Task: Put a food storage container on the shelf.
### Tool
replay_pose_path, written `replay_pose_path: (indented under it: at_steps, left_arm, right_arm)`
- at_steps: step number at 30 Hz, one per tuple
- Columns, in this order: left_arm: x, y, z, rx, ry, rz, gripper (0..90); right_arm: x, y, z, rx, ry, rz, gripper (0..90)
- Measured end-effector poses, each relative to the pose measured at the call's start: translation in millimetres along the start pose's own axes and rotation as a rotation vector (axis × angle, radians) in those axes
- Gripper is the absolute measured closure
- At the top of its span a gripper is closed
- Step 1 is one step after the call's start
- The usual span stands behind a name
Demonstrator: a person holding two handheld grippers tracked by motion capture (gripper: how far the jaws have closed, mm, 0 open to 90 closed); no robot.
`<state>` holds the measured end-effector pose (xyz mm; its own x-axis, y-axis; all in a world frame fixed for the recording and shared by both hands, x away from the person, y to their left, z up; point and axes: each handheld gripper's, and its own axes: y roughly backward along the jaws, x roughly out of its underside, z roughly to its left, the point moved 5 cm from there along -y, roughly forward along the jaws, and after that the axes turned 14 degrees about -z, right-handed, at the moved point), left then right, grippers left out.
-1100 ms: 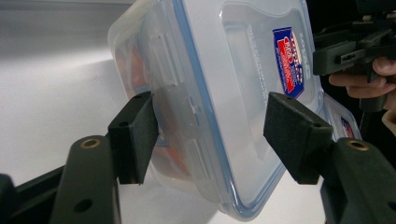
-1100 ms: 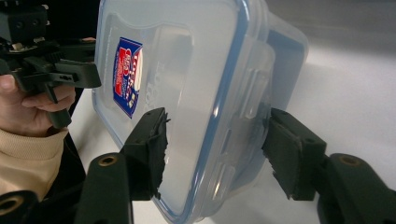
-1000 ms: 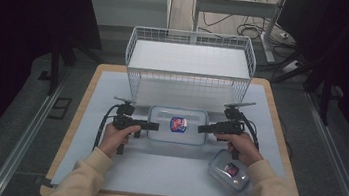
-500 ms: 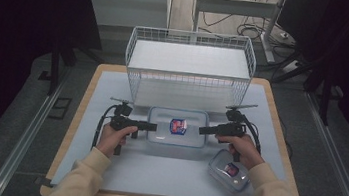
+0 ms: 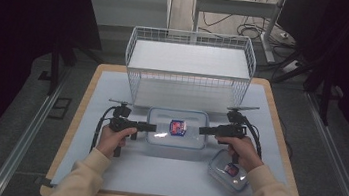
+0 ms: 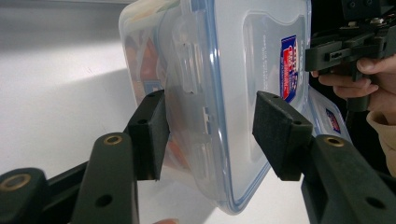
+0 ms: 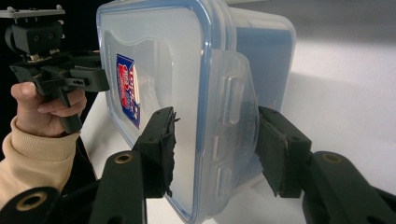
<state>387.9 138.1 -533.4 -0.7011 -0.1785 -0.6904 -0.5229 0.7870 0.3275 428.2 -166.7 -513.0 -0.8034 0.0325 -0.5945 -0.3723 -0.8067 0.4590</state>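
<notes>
White table holds two lidded boxes, one wire basket; two grippers' jaws, just closing, straddle the larger box; contact unclear; smaller box partly hidden.

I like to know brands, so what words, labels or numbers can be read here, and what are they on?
Red, white and blue sticker on the lid of the large clear box: print too blurred to read.
Fine line of print beside that sticker: too small to read.
Similar sticker on the small box: too small to read.
No other text shows.
</notes>
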Motion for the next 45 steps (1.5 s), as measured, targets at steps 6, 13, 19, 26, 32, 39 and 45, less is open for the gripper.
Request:
replay_pose_path:
  at_steps: [6, 13, 19, 26, 32, 39, 45]
  left_arm:
    - [-0.1, 1.4, -0.4, -0.002, -0.002, 0.003, 47.5]
    - [-1.7, 2.6, -1.1, -0.002, -0.002, -0.008, 47.7]
    - [-3.8, 4.0, -4.4, 0.006, -0.005, -0.015, 48.5]
    - [-8.7, 7.0, -10.0, 0.012, -0.020, -0.028, 49.2]
    - [-15.9, 8.8, -20.2, 0.013, -0.047, -0.037, 49.4]
    - [-25.3, 11.7, -31.9, 0.017, -0.077, -0.053, 49.5]
    - [-34.9, 14.0, -42.8, 0.015, -0.102, -0.065, 49.7]
  right_arm:
    - [-1.2, 0.3, 2.6, 0.002, 0.012, 0.001, 49.9]
    - [-6.1, 2.6, 9.4, 0.004, 0.053, -0.010, 50.6]
    - [-9.6, 7.1, 11.6, -0.007, 0.077, -0.029, 51.1]
    - [-11.1, 10.7, 14.4, -0.020, 0.095, -0.047, 51.0]
    - [-15.0, 18.9, 19.7, -0.026, 0.114, -0.069, 51.0]
    - [-20.9, 30.0, 29.8, -0.029, 0.150, -0.108, 51.0]
    - [-24.6, 37.8, 34.8, -0.041, 0.165, -0.135, 51.1]
